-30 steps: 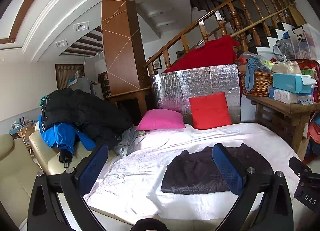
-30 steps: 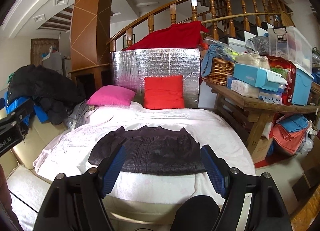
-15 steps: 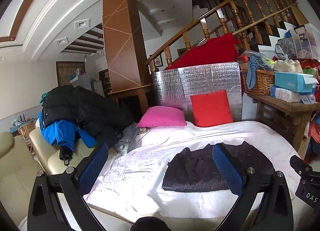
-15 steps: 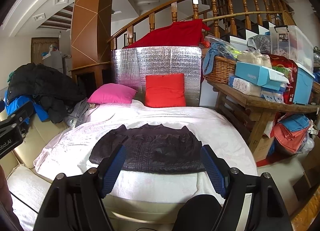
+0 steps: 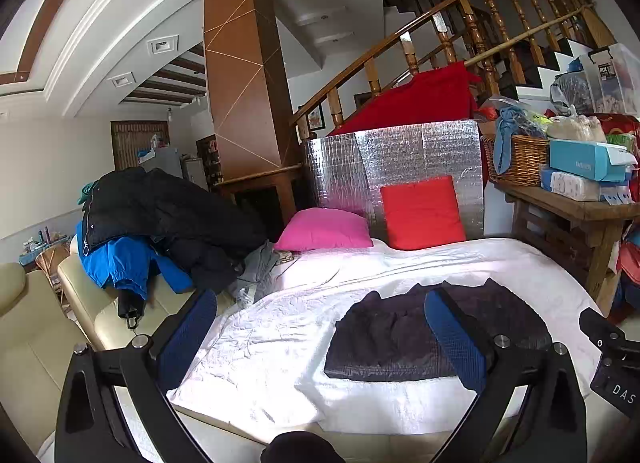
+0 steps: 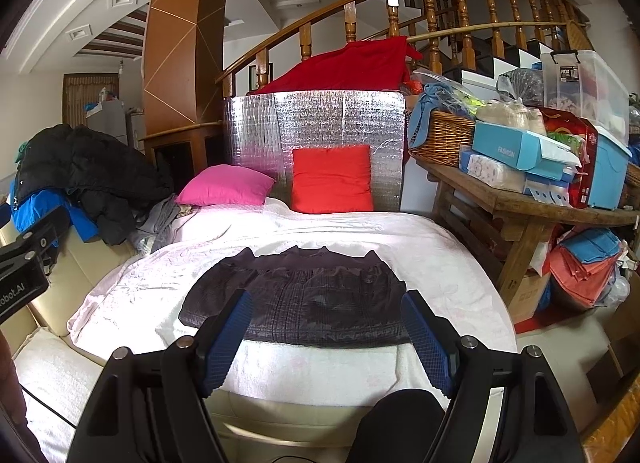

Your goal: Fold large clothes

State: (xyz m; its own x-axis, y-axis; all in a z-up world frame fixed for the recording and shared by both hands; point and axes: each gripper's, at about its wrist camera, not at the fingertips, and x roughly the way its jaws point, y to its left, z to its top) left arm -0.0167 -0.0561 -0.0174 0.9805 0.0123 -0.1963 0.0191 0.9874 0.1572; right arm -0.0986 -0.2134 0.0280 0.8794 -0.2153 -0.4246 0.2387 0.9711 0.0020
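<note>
Two hand-held grippers hover side by side at the near edge of a bed covered with a white sheet (image 6: 440, 263), both aimed forward and tilted slightly down toward it.

The left gripper (image 5: 320, 327) has its two blue-padded fingers (image 5: 452, 339) spread wide with nothing between them; they are above the sheet and touch no fabric. In its view the right-hand finger overlaps the garment only by line of sight. At the right edge of this view, part of the other gripper's black body shows.

The right gripper (image 6: 326, 333) also has its blue fingers (image 6: 224, 339) wide apart and empty, framing the near hem of the garment without touching it. It tilts down a little more steeply than the left.

The dark jacket (image 6: 296, 299), a quilted dark purple-black piece, lies flat on the sheet in the middle of the bed, already folded into a wide, compact shape with its collar away from the grippers.

Beyond it, a pink cushion (image 6: 224, 191) and a red cushion (image 6: 332, 179) rest against a silver foil panel (image 6: 320, 119). A pile of black and blue coats (image 5: 152, 231) sits on a cream sofa to the left. A cluttered wooden table (image 6: 520, 203) stands to the right.
</note>
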